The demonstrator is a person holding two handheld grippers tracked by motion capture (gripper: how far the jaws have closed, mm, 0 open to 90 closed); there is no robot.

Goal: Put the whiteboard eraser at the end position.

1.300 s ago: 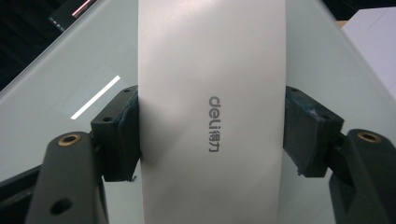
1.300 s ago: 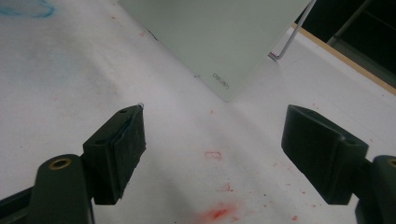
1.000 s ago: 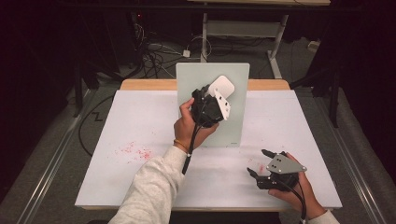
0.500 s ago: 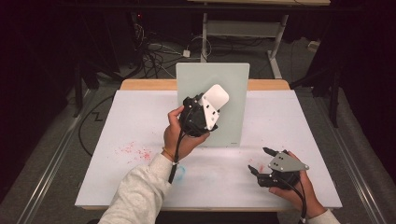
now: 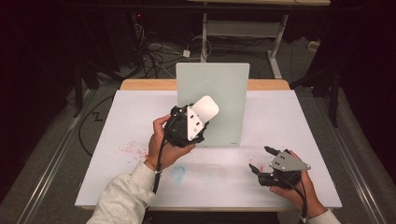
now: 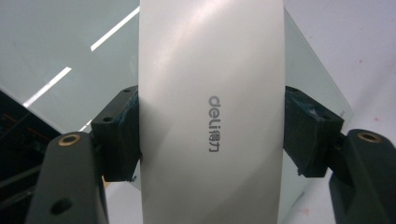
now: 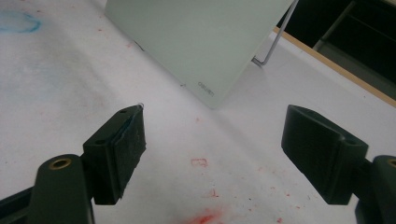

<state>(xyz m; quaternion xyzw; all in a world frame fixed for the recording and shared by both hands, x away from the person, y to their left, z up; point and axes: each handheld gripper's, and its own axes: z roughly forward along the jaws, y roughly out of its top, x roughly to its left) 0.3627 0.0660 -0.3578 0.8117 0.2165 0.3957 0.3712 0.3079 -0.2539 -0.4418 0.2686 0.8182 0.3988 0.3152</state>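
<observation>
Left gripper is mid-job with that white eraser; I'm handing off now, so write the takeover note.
Left gripper: shut on the white eraser, held up at the glass board.
Right gripper: open, holding nothing, low over the white table cover.
Board stands propped upright at the table's far middle.
Done: eraser picked up.
Left: probably wiping the board; blue smudge and red specks mark the cover.

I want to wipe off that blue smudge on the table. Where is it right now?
In the high view the blue smudge sits on the white table cover near the front edge, left of centre, just below the left hand and left of the right tool.
</observation>
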